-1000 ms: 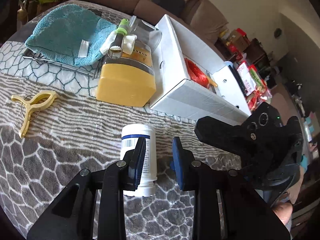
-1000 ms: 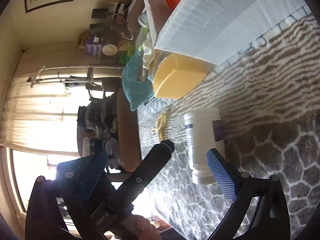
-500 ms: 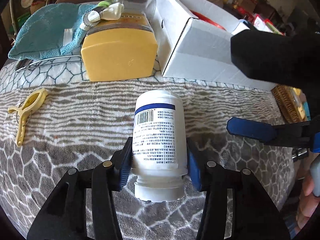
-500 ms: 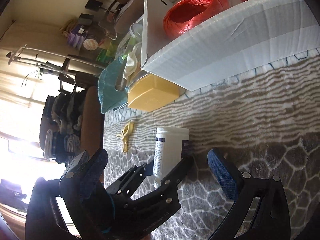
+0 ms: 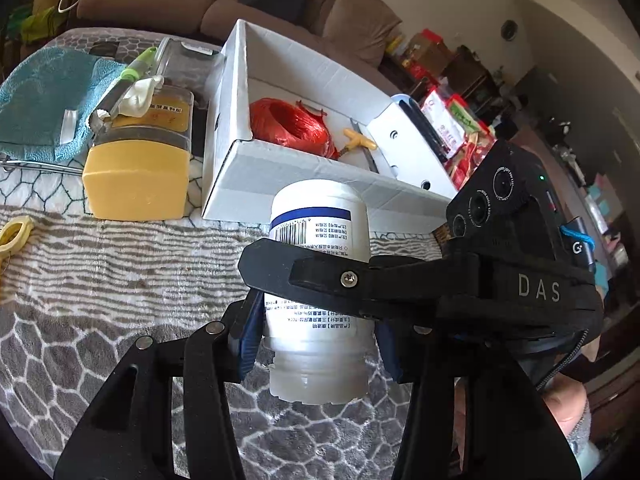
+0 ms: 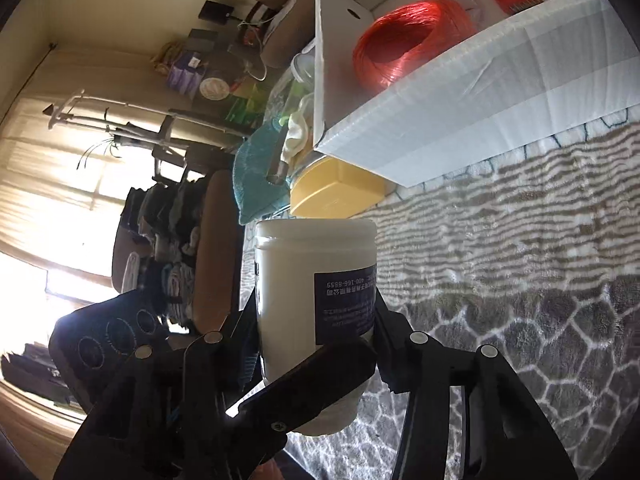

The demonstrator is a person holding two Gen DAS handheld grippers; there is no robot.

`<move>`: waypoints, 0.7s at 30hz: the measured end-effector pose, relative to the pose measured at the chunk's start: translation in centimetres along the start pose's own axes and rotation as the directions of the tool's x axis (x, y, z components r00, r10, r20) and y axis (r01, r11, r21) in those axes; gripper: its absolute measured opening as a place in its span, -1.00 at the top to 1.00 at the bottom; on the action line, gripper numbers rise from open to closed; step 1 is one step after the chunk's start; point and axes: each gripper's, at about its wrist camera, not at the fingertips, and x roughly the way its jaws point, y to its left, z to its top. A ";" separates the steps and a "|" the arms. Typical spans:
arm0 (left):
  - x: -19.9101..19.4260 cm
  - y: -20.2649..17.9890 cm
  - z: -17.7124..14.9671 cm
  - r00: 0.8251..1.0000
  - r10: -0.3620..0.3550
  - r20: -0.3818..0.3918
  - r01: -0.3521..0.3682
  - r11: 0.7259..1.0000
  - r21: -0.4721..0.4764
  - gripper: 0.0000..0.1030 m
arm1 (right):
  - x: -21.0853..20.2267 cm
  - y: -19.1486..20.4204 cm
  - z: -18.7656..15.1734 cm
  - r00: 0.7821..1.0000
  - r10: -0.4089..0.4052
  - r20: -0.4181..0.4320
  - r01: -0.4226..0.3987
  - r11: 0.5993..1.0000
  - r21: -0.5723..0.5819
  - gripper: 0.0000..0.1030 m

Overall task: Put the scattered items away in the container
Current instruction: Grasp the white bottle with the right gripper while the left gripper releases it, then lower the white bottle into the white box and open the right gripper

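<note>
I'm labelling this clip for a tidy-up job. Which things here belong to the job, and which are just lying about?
Part of the job:
white bottle, gripped by left gripper and right gripper
white box
yellow clip

Lying about:
teal towel
yellow-lidded container
sofa

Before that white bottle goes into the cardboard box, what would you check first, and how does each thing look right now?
1. Left gripper clamped on the white bottle: ok, both pads press its sides.
2. Right gripper on the same bottle: ok, its fingers flank the body.
3. Bottle off the blanket: cannot tell.
4. Room in the white box: ok, bare floor shows beside the red twine.
5. Box's near wall cleared: not ok, the bottle sits in front of it.
6. Bottle cap sealed: cannot tell.
</note>
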 end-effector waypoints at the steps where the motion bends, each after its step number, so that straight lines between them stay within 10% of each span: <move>1: 0.2 -0.3 0.1 1.000 0.003 -0.003 -0.003 1.000 0.003 0.11 | -0.1 -0.3 0.0 1.000 -0.004 0.003 0.004 1.000 0.010 0.04; 6: 0.4 -2.7 0.7 0.999 0.035 0.024 -0.037 0.997 0.066 -0.33 | -1.9 -0.4 0.4 0.998 -0.025 0.051 0.025 1.000 0.000 0.04; 11: -1.5 -5.4 2.1 0.996 0.015 0.085 -0.028 0.987 0.155 -0.36 | -6.4 0.1 1.8 0.986 -0.045 0.158 0.048 0.999 -0.021 0.04; 21: -0.7 -7.1 9.1 0.992 0.028 0.121 -0.045 0.988 0.145 -0.48 | -14.9 1.0 11.5 0.904 -0.302 0.301 0.333 0.941 -0.056 0.04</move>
